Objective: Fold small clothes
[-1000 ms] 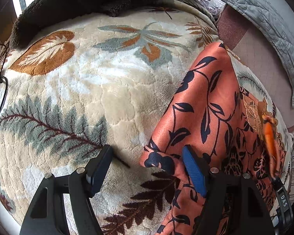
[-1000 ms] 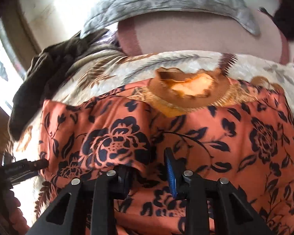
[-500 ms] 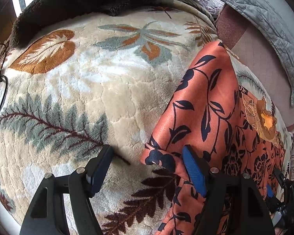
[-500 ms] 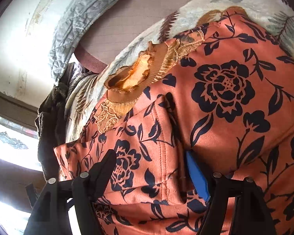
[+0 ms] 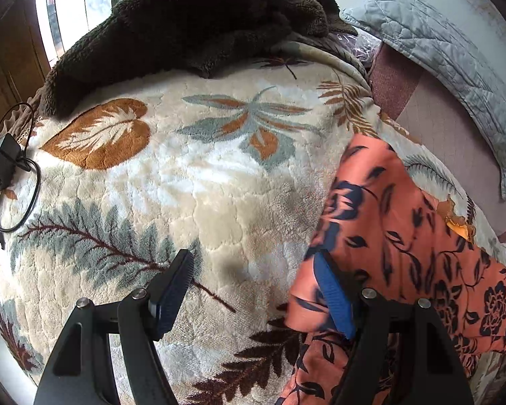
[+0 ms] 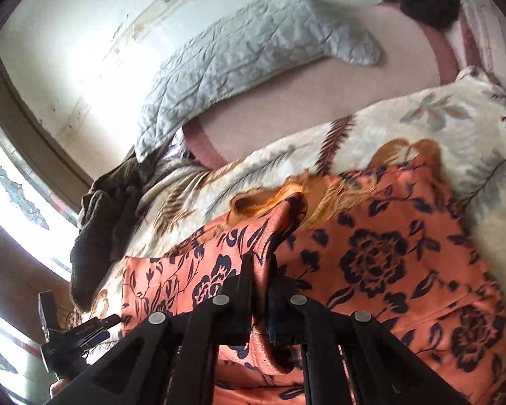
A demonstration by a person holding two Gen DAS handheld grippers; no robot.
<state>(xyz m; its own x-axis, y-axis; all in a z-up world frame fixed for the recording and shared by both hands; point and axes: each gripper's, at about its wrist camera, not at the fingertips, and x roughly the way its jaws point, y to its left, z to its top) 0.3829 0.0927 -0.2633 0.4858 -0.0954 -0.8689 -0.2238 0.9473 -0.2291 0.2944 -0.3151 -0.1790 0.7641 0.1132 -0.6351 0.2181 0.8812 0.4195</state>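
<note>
Right gripper was clamped on a raised fold of the orange floral garment. Left gripper stood wide, nothing gripped; its right finger sat at the garment's left edge, contact unclear. Garment lay on the leaf-print blanket, open plush leftward. Brown fleece at far edge.

Left gripper: black angular arms, blue ribbed pads, silver screws (two per arm). Right gripper: same build.
</note>
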